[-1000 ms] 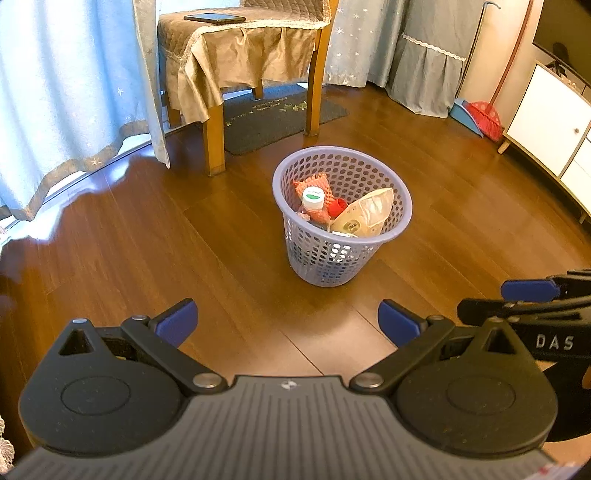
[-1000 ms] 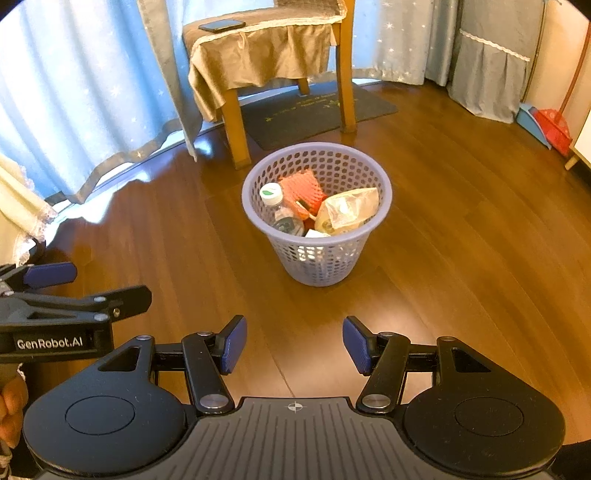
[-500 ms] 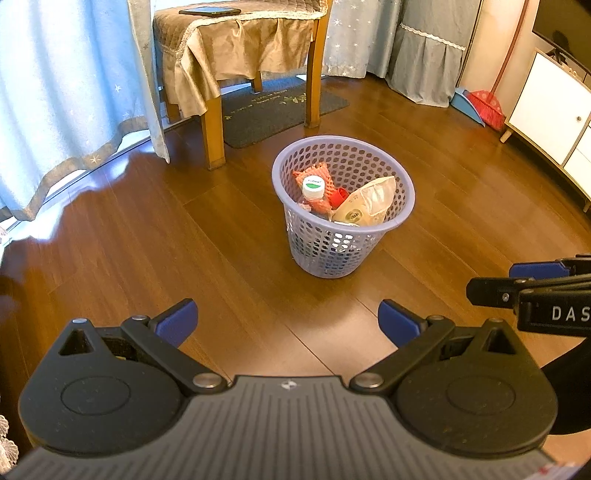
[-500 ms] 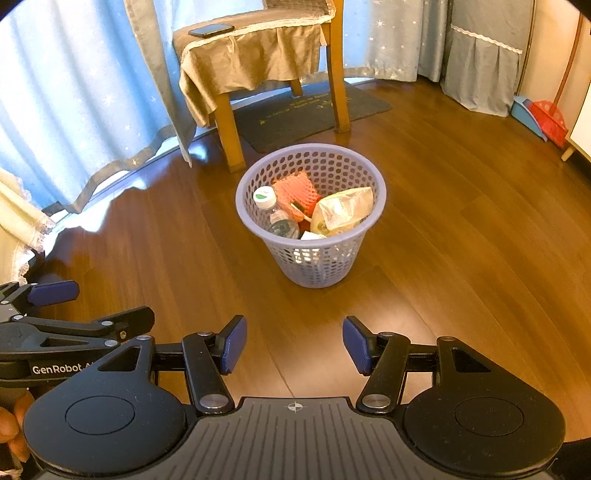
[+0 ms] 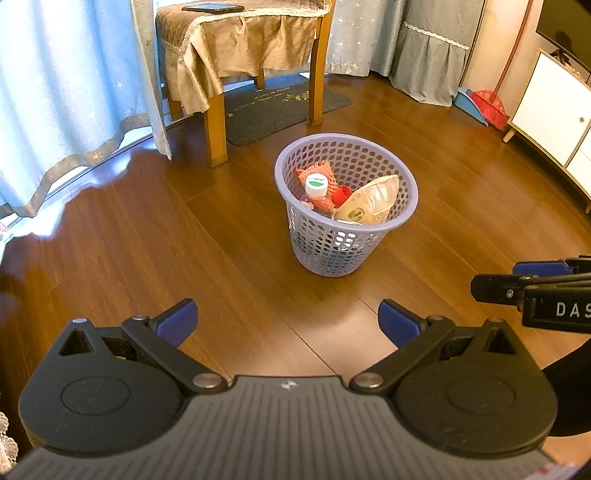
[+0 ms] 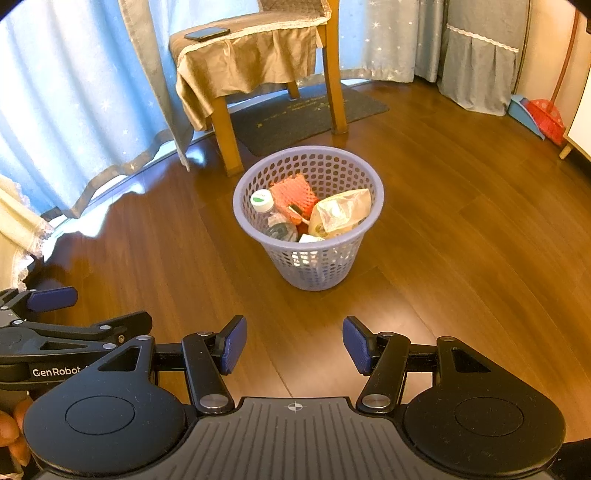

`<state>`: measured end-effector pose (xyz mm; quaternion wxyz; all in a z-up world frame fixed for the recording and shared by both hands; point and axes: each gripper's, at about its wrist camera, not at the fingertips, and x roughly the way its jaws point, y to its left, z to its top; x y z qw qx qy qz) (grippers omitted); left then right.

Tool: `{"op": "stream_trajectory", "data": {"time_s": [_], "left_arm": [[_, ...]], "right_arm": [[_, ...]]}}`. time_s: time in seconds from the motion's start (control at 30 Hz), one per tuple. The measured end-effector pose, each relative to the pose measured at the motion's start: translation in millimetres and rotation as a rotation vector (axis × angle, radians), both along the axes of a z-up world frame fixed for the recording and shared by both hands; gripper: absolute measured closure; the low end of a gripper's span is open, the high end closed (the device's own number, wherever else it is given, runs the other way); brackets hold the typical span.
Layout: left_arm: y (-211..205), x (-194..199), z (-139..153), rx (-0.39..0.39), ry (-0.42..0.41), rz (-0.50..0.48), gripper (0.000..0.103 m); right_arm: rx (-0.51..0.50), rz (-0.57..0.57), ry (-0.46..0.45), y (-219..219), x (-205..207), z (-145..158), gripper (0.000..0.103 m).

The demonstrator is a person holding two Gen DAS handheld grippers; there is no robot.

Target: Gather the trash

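A lilac perforated basket (image 5: 400, 221) (image 6: 247, 225) stands on the wooden floor ahead of both grippers. Inside it lie a clear bottle with a white cap (image 5: 316, 183) (image 6: 263, 200), orange foam netting (image 5: 306, 173) (image 6: 293, 192) and a crinkled plastic bag (image 5: 373, 203) (image 6: 341, 212). My left gripper (image 5: 288, 319) is open and empty, well short of the basket. My right gripper (image 6: 293, 341) is also open and empty, likewise short of the basket. Each gripper shows at the edge of the other's view.
A wooden chair (image 5: 216, 122) (image 6: 229, 140) draped in tan cloth stands behind the basket, a phone (image 5: 212, 7) (image 6: 207, 33) on its seat. A dark mat (image 5: 280, 107), blue curtains (image 5: 66, 81), a red broom with dustpan (image 5: 487, 107) and a white cabinet (image 5: 554, 110) ring the floor.
Both grippers have drawn back and risen slightly, so the basket sits a little farther off. Both stay open and empty.
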<state>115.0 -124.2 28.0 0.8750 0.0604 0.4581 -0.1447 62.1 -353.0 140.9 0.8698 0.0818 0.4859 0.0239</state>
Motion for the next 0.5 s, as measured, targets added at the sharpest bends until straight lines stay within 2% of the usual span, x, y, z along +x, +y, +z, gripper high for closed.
{"op": "stream_trajectory", "data": {"time_s": [0.2, 0.5], "left_arm": [[0.3, 0.8, 0.5, 0.000, 0.002, 0.007, 0.001], [2.1, -0.2, 0.4, -0.011, -0.008, 0.017, 0.001]], "right_arm": [[0.005, -0.004, -0.003, 0.0, -1.0, -1.2, 0.044], [0.001, -0.001, -0.004, 1.3, 0.7, -0.2, 0.042]]}}
